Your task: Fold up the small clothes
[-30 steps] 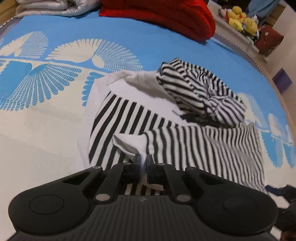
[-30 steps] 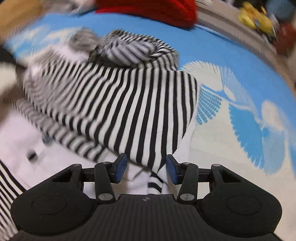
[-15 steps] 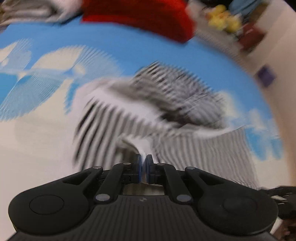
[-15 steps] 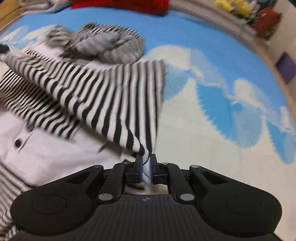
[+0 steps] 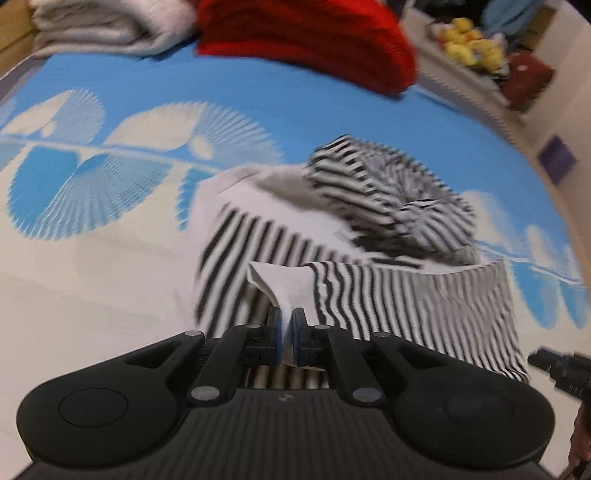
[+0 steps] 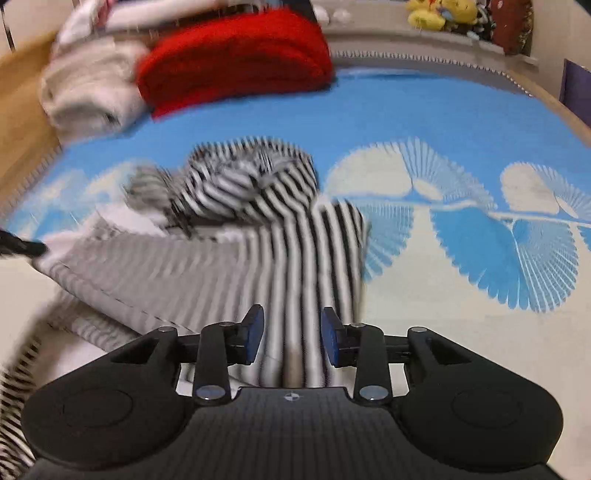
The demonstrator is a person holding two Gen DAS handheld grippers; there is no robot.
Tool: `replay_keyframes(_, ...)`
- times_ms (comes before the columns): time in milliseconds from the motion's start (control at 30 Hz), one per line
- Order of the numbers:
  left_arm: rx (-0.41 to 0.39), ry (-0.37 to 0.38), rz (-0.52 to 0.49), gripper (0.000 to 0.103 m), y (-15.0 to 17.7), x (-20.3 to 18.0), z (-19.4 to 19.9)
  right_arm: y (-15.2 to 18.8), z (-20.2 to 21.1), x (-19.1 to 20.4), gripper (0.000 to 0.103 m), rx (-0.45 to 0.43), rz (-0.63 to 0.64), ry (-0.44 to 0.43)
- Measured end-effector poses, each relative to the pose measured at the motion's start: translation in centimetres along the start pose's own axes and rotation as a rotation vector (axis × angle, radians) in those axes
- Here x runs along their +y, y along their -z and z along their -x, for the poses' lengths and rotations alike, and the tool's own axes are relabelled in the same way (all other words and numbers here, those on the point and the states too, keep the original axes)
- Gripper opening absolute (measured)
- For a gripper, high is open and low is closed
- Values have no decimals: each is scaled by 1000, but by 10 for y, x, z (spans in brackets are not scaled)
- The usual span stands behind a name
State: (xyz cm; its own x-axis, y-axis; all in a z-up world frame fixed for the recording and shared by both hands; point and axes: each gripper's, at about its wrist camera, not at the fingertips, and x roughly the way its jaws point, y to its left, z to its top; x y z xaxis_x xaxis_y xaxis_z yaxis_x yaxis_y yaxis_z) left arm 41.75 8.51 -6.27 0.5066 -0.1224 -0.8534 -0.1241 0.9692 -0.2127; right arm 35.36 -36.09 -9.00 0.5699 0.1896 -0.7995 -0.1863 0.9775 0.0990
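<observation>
A small black-and-white striped garment [image 5: 406, 295] with a white lining lies rumpled on the blue and white patterned bedspread [image 5: 110, 258]. Its bunched hood or sleeve [image 5: 388, 199] sits at the far end. My left gripper [image 5: 287, 314] is shut on a white corner of the garment and holds it slightly raised. In the right wrist view my right gripper [image 6: 292, 321] hangs over the striped garment [image 6: 306, 258]. Its jaws are opening, and the pads stand apart from the striped fabric beneath them. The picture is blurred by motion.
A folded red blanket [image 5: 306, 40] and a pale grey one [image 5: 110, 26] lie at the bed's far end. A ledge with yellow plush toys [image 5: 469, 44] runs behind. The right gripper's tip [image 5: 554, 365] shows at the left view's right edge.
My right gripper, shut on the striped hem half a second ago, has let go and its jaws have spread; its view has rolled. My left gripper keeps its grip and has risen slightly.
</observation>
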Motion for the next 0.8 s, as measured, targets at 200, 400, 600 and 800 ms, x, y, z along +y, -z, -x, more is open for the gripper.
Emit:
replay_keyframes(200,-24,20,-2,6,0,-4,-2,23,-47,12,38,194,109,134)
replay_keyframes(400,96,39,-23,8,15,-3,-36,10,-31,20,38,109,91,115)
replay_keyframes(600,196,-19,-33,8,32,9,-64,15,-50,15,40,195,76,176)
replay_keyframes(800,156,-7,-39,14,28,7,-54,8,-43,20,46,109,69,161)
